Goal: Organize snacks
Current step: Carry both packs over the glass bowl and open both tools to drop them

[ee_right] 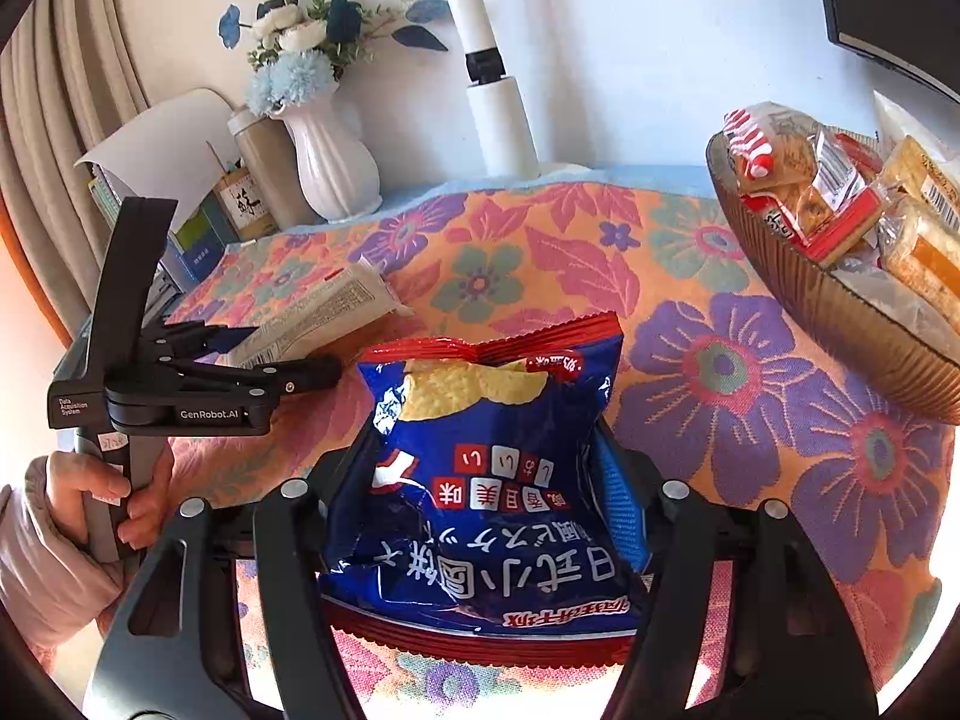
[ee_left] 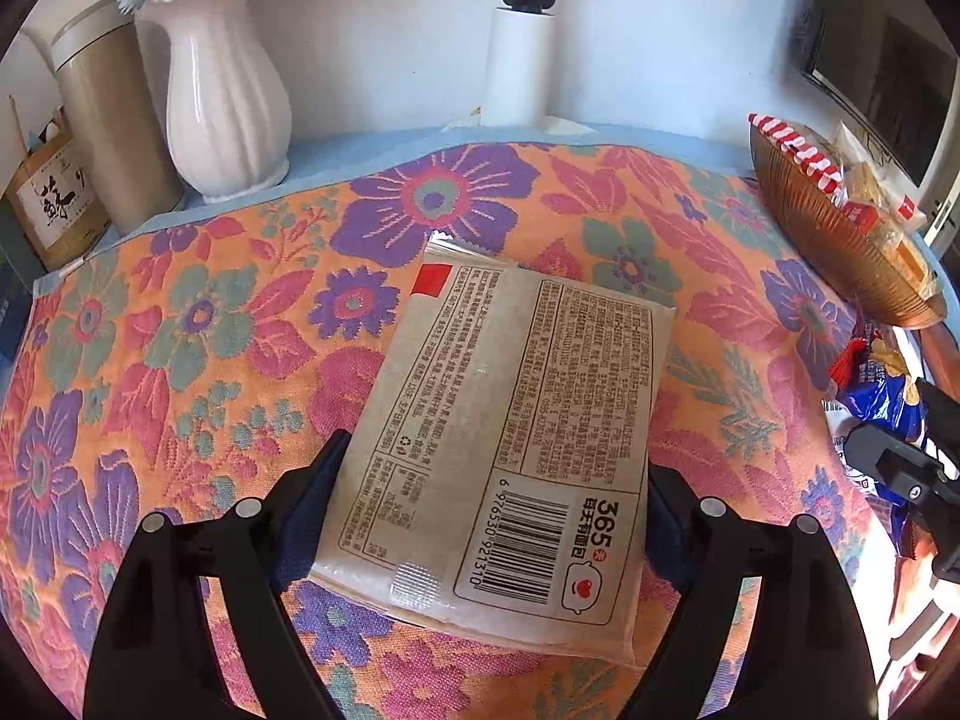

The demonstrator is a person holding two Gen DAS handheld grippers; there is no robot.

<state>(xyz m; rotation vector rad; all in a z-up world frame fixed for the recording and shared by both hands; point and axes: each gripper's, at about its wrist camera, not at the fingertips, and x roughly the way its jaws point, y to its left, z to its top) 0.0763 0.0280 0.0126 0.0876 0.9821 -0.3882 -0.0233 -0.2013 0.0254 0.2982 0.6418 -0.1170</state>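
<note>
A beige bread packet (ee_left: 510, 420), its barcode side up, sits between my left gripper's (ee_left: 492, 486) fingers, which press on both long edges just above the floral cloth. In the right wrist view that left gripper (ee_right: 288, 354) holds the bread packet (ee_right: 318, 312) at the left, with a hand on its handle. My right gripper (ee_right: 486, 468) is shut on a blue and red chip bag (ee_right: 480, 468), pinching its lower half. A brown ribbed basket (ee_right: 840, 312) of wrapped snacks stands at the far right, apart from both grippers. From the left wrist, the basket (ee_left: 840, 240) and the chip bag (ee_left: 882, 390) show at the right edge.
A floral cloth (ee_left: 180, 330) covers the table. A white vase (ee_left: 222, 102), a tan flask (ee_left: 108, 120) and a small box (ee_left: 48, 204) stand at the back left. A white lamp post (ee_left: 516, 60) rises at the back centre, and a monitor (ee_left: 888, 90) stands at the right.
</note>
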